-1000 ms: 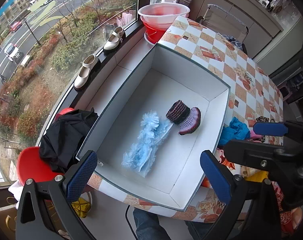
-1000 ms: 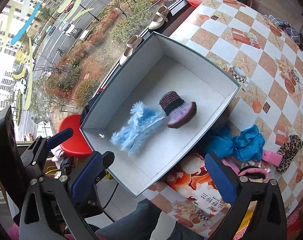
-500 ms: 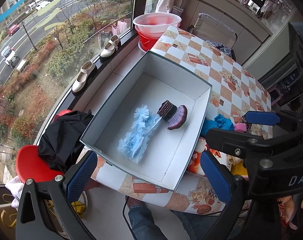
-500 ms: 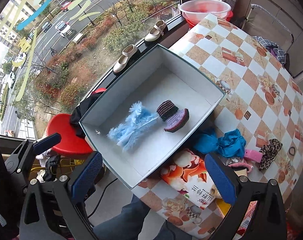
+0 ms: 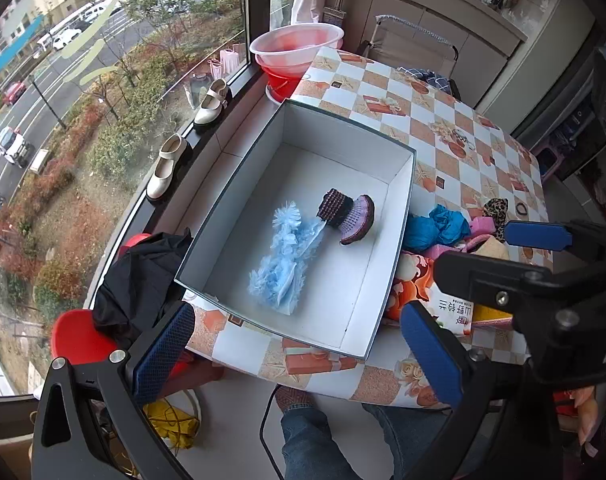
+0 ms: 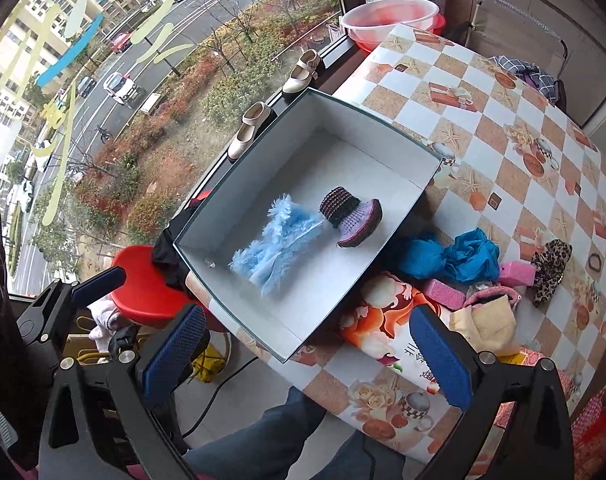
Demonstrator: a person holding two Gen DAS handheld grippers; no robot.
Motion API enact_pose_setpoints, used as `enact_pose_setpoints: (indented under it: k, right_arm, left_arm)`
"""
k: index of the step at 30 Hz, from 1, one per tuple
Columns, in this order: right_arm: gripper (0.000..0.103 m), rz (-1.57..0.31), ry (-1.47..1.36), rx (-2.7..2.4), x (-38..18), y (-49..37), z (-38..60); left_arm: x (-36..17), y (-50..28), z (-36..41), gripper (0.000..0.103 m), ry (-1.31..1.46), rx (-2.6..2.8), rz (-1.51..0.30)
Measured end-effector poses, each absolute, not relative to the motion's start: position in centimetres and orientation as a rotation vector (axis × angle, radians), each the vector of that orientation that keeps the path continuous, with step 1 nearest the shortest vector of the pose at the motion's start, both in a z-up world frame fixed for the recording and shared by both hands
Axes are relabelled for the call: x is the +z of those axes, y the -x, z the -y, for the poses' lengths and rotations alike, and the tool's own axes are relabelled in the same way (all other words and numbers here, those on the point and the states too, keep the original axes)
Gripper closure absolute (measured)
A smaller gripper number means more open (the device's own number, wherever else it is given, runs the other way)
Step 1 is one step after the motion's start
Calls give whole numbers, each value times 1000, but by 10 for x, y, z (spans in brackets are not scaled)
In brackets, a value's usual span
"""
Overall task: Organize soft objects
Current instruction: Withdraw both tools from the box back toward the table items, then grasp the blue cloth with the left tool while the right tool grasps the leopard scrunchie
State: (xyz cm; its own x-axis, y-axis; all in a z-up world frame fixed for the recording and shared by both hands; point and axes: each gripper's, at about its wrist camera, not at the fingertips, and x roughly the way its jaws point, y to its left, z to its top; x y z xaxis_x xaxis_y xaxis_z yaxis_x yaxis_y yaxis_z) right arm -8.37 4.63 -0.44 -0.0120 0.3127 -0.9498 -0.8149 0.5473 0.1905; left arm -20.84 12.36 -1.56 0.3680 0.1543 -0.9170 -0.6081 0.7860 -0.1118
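A white open box (image 5: 399, 216) (image 6: 387, 248) sits on the checkered table. Inside lie a fluffy light-blue piece (image 5: 285, 258) (image 6: 277, 242) and a purple knitted bootie (image 5: 349, 216) (image 6: 353, 218). Right of the box lies a pile of soft things: a blue cloth (image 6: 459, 258) (image 5: 435, 226), pink sponges (image 6: 443, 292), a leopard-print bow (image 6: 551, 266) and a cream sock (image 6: 489, 322). My left gripper (image 5: 299, 352) is open and empty, high above the table's near edge. My right gripper (image 6: 303, 356) is open and empty, also held high at the near edge.
A floral packet (image 6: 383, 320) lies under the pile by the box's near right corner. A red stool (image 6: 143, 292) with a black garment (image 5: 139, 280) stands left of the table. A red basin (image 5: 295, 46) and two shoes (image 5: 167, 166) sit by the window.
Both grippers have pulled up and back from the box, which looks smaller now. More of the table's near edge and the person's legs show. Both stay open.
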Motion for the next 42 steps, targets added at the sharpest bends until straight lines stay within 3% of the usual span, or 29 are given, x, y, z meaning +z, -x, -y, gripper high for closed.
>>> enact_pose_setpoints:
  k: [8,17,26,42]
  right_arm:
    - [0,-1293,311,830,7,60,2]
    - [0,-1319,77,567,13,10,123]
    - [0,-1435,-58,336,-35,-67,228]
    - [0,-1634,30,439,-130,-190,178]
  left_arm:
    - [-20,191,-110,0,410,405,-1127]
    - [-32,123,-68,0,302,244,-1221]
    - [-50,39,-20,0,180,154,-1300]
    - [-115,-13,51,0,-131,-59,-1407]
